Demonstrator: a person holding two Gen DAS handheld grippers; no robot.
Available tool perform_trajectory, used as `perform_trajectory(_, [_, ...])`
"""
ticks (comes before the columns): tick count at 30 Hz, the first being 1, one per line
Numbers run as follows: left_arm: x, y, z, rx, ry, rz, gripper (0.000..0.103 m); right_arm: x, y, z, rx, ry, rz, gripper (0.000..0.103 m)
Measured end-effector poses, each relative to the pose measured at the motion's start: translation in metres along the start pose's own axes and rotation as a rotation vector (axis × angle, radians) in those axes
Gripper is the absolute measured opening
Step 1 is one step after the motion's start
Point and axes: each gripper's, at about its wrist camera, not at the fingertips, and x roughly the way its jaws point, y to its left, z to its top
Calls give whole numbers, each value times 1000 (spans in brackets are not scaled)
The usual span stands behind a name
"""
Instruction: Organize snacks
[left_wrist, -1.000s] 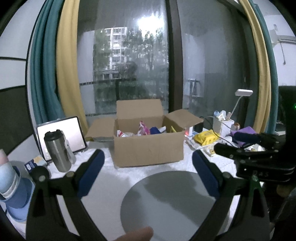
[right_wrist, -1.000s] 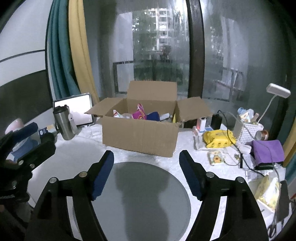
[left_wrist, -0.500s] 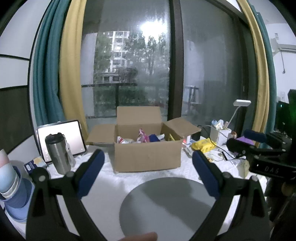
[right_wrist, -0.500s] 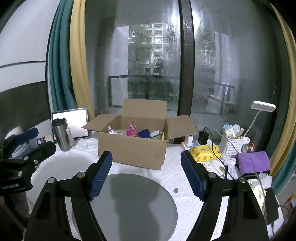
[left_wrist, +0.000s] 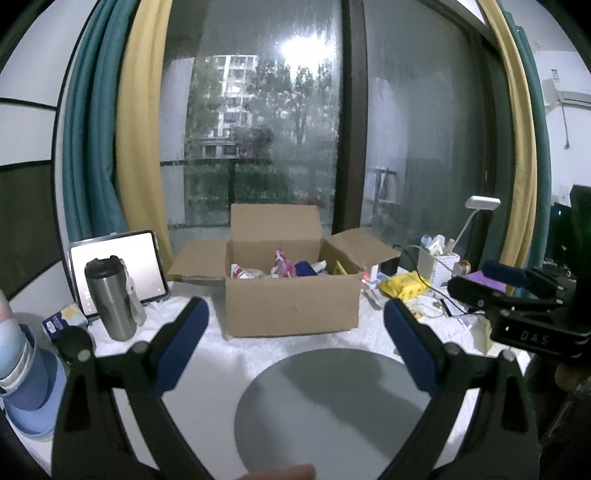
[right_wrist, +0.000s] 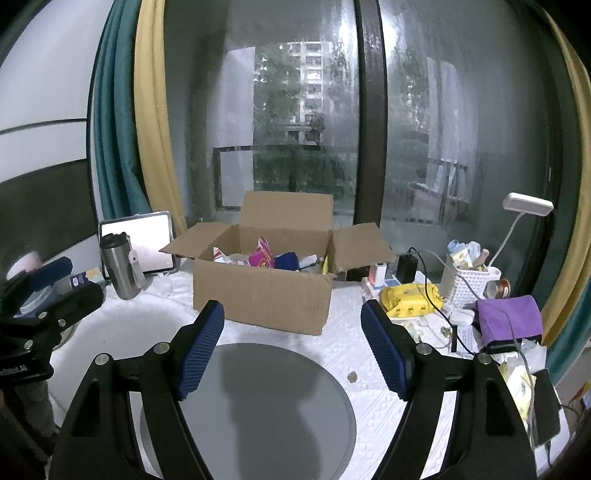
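Standing open on the white-covered desk (right_wrist: 343, 343), a cardboard box (right_wrist: 266, 295) holds the snacks (right_wrist: 262, 257): a pink packet, a dark blue one and some white wrappers lie jumbled inside, below the rim. All four flaps are folded outward, and the back one stands upright against the window.

The left claw (left_wrist: 295, 332) hangs above the near part of the desk with its blue pads wide apart and nothing between them. The right claw (right_wrist: 291, 332) is likewise spread wide and empty. Both point toward the box from the near side, well short of it. Under them lies a round grey mat (right_wrist: 258, 406), bare apart from their shadows. In the left wrist view, the right claw shows at the right edge (left_wrist: 517, 295); in the right wrist view, the left claw shows at the left edge (right_wrist: 48, 295).

Left of the box stands a steel travel mug (left_wrist: 110, 299), and a tablet (left_wrist: 122, 262) with a bright screen leans just behind it. Right of the box lies a yellow packet (right_wrist: 410, 301), with a black cable running over it. Farther right is a white basket (right_wrist: 469, 280) full of small things, a white desk lamp (right_wrist: 528, 205) and a folded purple cloth (right_wrist: 506, 314). A fingertip (left_wrist: 284, 472) shows at the bottom edge of the left wrist view.
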Motion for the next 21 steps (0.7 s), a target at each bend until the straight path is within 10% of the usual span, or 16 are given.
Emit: perform_trajectory(21, [2,0,-2,-4,6,1,97,3,1,-5,2,6,1,79])
